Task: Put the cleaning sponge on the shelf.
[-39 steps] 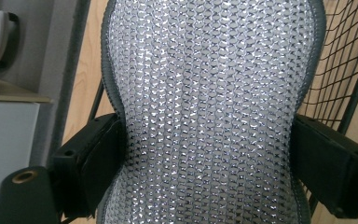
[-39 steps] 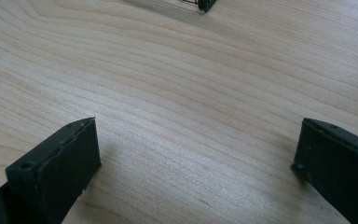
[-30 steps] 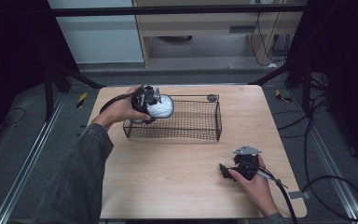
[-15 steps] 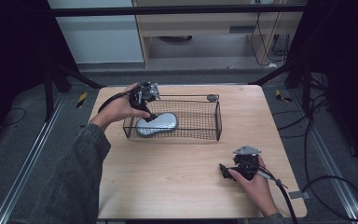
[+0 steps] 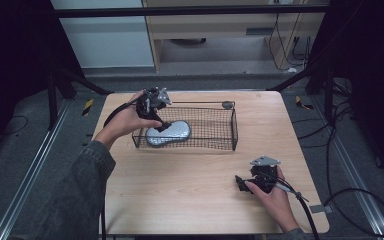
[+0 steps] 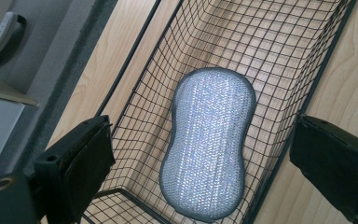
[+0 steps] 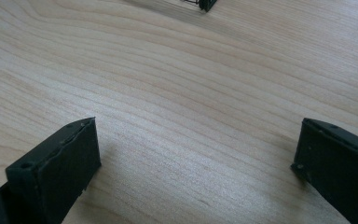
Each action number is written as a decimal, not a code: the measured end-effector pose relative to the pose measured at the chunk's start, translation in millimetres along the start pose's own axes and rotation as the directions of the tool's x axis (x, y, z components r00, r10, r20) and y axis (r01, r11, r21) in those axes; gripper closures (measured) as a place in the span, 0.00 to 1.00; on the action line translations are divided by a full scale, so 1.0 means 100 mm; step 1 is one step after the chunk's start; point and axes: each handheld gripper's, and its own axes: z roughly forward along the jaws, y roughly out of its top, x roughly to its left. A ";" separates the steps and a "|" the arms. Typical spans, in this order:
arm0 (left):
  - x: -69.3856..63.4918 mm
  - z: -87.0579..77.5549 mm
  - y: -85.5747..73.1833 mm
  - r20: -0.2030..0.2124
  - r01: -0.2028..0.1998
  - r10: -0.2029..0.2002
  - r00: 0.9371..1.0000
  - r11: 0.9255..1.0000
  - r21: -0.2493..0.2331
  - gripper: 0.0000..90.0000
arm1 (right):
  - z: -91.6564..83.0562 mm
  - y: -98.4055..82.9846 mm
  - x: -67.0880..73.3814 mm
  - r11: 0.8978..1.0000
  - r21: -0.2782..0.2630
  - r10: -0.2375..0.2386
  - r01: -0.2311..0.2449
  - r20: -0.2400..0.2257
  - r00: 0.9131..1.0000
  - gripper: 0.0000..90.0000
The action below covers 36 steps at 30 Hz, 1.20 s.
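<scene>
**Scrubber lying in the basket, left gripper released above it**

The left gripper (image 5: 156, 116) is hovering over the near-left end of the black wire mesh basket (image 5: 215, 146), with its jaws spread wide and nothing between them. In the left gripper view, the silvery-grey, peanut-shaped mesh scrubbing pad (image 6: 208, 142) is lying flat on the basket floor directly below and ahead of the open jaws, framed between them but clear of both. One jaw is hanging outside the basket's far wall, the other over its near rim, so the gripper is straddling that end of the basket rather than reaching into it.

The right gripper (image 5: 250, 182) is resting low on the light wooden table (image 5: 180, 200), well apart from the basket and towards the person's side. Its jaws are also standing open, with bare wood grain between them and a corner of the basket just showing far ahead.

Judging from this, the placing step is looking complete: the pad is sitting inside the basket and nothing is gripping it. The next move is probably calling for the left gripper to be lifted straight up and back, keeping both jaws clear of the wire rim so the basket is not nudged. The right gripper is needing no action unless the basket is to be steadied.
</scene>
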 end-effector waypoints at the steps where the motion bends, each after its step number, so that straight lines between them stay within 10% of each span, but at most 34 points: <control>1: -0.01 -0.01 0.00 0.000 0.003 -0.003 1.000 1.000 -0.004 0.06 | 0.00 0.00 0.00 1.000 0.000 0.000 0.000 -0.001 1.000 0.00; 22: -0.36 -0.21 -0.10 -0.011 0.100 -0.102 0.995 0.989 -0.110 0.05 | 0.00 0.00 0.00 1.000 0.000 0.002 -0.002 -0.003 1.000 0.00; 36: -0.67 -0.32 -0.40 -0.052 0.182 -0.192 0.980 0.973 -0.144 0.04 | 0.00 0.00 0.00 1.000 -0.001 0.003 -0.003 -0.002 1.000 0.00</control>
